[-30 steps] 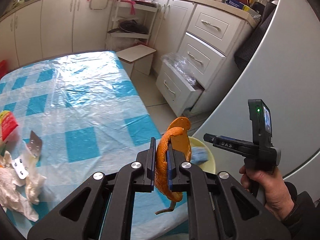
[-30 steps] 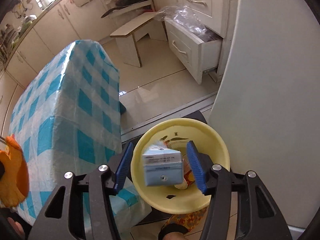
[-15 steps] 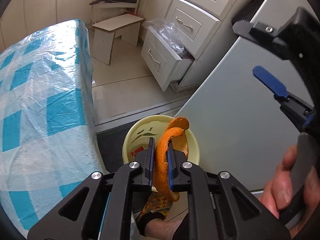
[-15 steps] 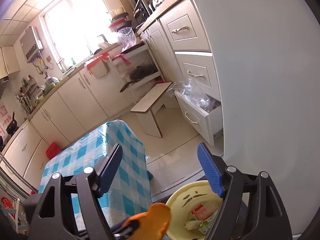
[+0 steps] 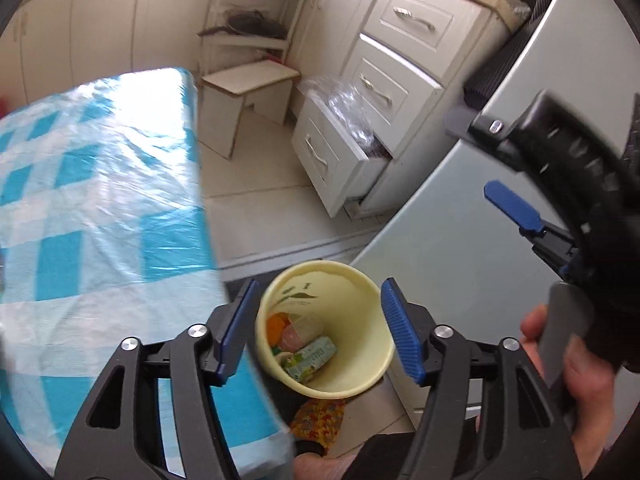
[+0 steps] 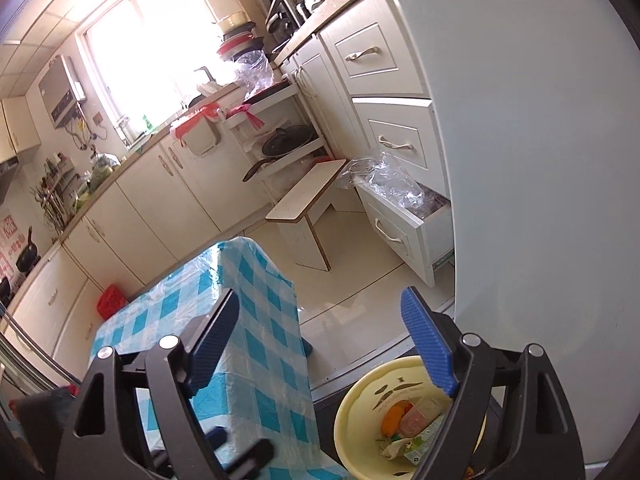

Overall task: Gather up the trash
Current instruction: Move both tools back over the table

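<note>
Trash point(image 5: 305, 346) — peel, carton, wrappers in yellow bin point(image 5: 362, 376) on floor, 3 o'clock of bench point(image 5: 100, 216) | left gripper point(image 5: 320, 330) jaws apart, empty, above bin | right gripper point(image 6: 320, 350) jaws apart, empty | likely light, crushable, limp; pinch by edges, gently

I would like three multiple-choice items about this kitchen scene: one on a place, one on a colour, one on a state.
1. Where is the orange peel?
A. in the left gripper
B. in the yellow bin
C. on the table

2. What colour are the squares of the tablecloth?
A. red
B. green
C. blue

3. How is the left gripper?
A. open, holding nothing
B. shut on a carton
C. shut on the peel

Key: 1 B, the peel lies inside the yellow bin beside a carton. 2 C, blue and white checks. 3 A, its jaws stand wide apart above the bin.
</note>
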Demonstrator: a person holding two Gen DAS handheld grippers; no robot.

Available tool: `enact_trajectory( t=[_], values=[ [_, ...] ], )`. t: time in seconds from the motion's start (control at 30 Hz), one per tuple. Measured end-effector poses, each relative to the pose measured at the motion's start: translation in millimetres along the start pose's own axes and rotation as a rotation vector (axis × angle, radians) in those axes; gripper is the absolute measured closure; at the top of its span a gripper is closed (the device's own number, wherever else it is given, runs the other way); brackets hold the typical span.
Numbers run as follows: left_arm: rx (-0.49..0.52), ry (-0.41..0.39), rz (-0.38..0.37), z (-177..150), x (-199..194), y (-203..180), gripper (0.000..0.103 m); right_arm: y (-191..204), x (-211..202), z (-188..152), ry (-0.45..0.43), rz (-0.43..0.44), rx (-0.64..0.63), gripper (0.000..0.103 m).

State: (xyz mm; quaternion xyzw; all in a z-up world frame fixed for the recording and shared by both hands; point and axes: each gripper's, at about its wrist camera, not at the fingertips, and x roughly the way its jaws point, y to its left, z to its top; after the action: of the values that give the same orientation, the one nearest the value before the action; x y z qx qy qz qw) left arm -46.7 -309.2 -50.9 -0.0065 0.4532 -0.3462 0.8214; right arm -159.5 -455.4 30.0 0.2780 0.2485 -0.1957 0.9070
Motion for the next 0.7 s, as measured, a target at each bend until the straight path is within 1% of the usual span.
enact_trajectory(
  t=[0.07, 0.13, 0.17, 0.27, 0.4, 0.5, 0.7],
  values=[
    [0.001, -0.044, 0.028, -0.1, -21.3, 11.1, 0.03, 10.1, 1.2, -1.5, 0.008, -0.02, -0.037, 0.019],
    [0.004, -0.09, 0.067, -1.4, -45.0, 24.7, 0.024, 21.9, 2.8, -4.3, 0.016, -0.047, -0.087, 0.014],
    [0.007, -0.109, 0.083, -2.3, -55.4, 31.1, 0.021, 28.3, 3.4, -6.5, 0.019, -0.058, -0.115, 0.013],
    [0.024, -0.172, 0.161, -0.4, -87.6, 54.8, 0.017, 49.5, 5.0, -13.6, 0.015, -0.08, -0.205, 0.011],
    [0.004, -0.239, 0.246, 7.4, -117.4, 90.6, 0.015, 74.7, 6.6, -23.4, 0.004, -0.097, -0.305, 0.009],
    [-0.009, -0.282, 0.307, 9.3, -138.3, 118.4, 0.013, 90.7, 9.0, -28.6, 0.01, -0.084, -0.352, 0.009],
    [0.009, -0.312, 0.446, 9.2, -160.2, 165.8, 0.012, 125.9, 16.5, -42.0, 0.032, -0.042, -0.428, 0.008]
  ],
)
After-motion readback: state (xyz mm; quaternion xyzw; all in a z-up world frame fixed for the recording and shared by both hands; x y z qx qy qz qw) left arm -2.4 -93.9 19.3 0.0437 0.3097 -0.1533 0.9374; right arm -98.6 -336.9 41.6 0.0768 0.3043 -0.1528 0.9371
